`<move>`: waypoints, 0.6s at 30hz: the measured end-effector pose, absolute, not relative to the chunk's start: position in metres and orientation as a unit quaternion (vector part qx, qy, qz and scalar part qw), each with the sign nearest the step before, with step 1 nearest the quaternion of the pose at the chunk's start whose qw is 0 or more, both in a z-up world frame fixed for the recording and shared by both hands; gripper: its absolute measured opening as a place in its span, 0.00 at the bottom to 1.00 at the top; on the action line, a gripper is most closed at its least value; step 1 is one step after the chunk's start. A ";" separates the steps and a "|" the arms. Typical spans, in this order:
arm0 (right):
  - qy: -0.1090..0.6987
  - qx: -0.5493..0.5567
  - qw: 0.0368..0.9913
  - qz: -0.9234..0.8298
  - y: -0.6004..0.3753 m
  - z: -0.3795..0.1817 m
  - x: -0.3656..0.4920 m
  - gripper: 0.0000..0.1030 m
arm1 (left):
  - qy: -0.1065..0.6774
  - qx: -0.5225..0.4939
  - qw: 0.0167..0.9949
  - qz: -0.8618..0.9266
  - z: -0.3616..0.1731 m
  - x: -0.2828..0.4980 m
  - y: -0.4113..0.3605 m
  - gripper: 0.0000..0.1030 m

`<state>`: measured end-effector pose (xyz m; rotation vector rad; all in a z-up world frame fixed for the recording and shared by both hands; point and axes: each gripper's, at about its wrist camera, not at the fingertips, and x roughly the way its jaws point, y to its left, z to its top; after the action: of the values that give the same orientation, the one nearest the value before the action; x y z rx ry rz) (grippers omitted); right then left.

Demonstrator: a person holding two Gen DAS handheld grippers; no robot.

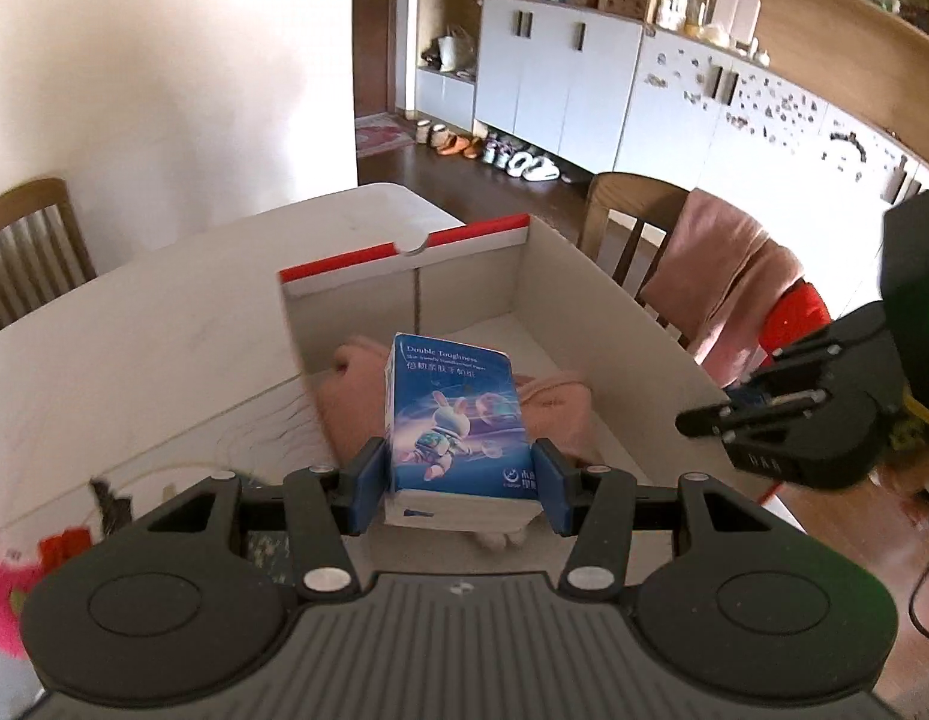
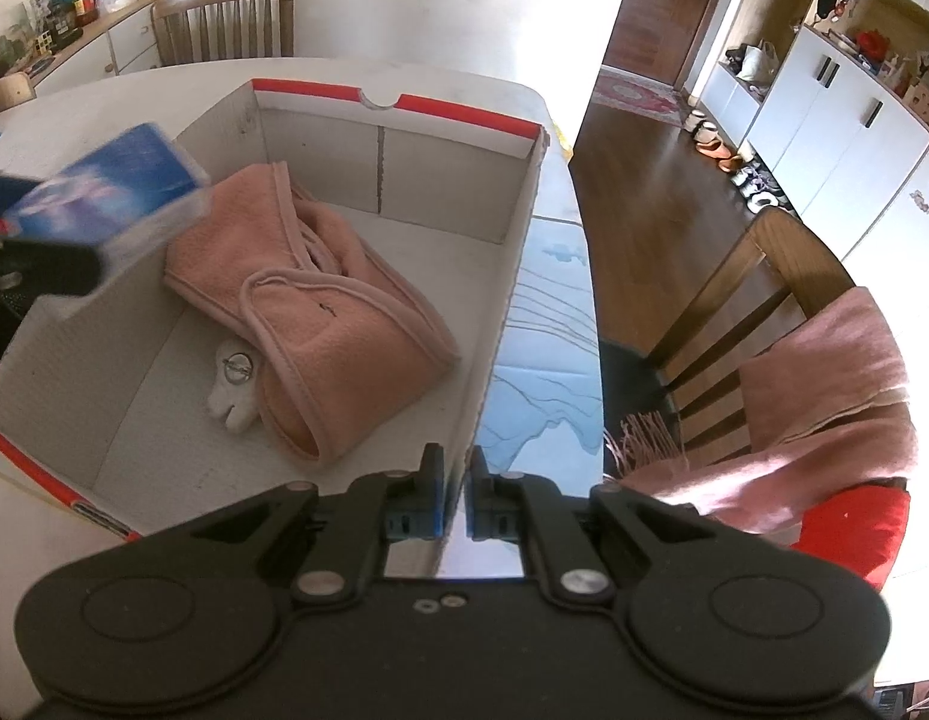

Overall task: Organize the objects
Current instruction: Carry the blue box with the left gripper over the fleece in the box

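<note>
1. Nearest our left wrist view, the left gripper [image 1: 461,489] has its blue pads clamped on the near end of the tissue pack [image 1: 452,414], one pad on each long side; the pack hangs above the near part of the cardboard box [image 1: 404,252], over the pink cloth [image 1: 356,396] lying inside.
2. We judge the pack light and soft: a film-wrapped bundle of paper that dents under pressure and whose glossy wrap may slip. The side grip low on the pack looks sound; a harder squeeze would only crush it.
3. The right gripper [image 2: 455,495] is clenched on the box's right wall, the thin card edge between its pads, apparently steadying the box.
4. In the right wrist view the pack [image 2: 113,192] is blurred, so its print is unreadable there.
5. A small white object [image 2: 233,387] is half tucked under the cloth; we cannot tell what it is. The box floor beneath the cloth is hidden.
</note>
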<state>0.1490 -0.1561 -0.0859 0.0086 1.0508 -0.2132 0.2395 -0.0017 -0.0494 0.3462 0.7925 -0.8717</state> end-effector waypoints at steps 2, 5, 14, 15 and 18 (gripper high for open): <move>0.501 0.010 0.859 -0.100 -0.158 -0.085 0.149 0.06 | 0.376 0.165 0.815 -0.408 -0.052 0.247 -0.016 0.50; 0.502 0.016 0.859 -0.098 -0.160 -0.085 0.149 0.06 | 0.376 0.178 0.811 -0.412 -0.057 0.254 -0.032 0.50; 0.505 0.020 0.858 -0.095 -0.161 -0.084 0.150 0.06 | 0.398 0.213 0.794 -0.408 -0.081 0.278 -0.076 0.50; 0.505 0.020 0.858 -0.095 -0.161 -0.084 0.150 0.06 | 0.402 0.214 0.792 -0.406 -0.083 0.281 -0.077 0.50; 0.505 0.022 0.857 -0.095 -0.161 -0.084 0.150 0.06 | 0.412 0.217 0.787 -0.405 -0.090 0.289 -0.084 0.50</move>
<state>0.1502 -0.1610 -0.0842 0.0455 1.0617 -0.2006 0.2886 -0.0845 -0.0902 0.4688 0.8890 -0.8720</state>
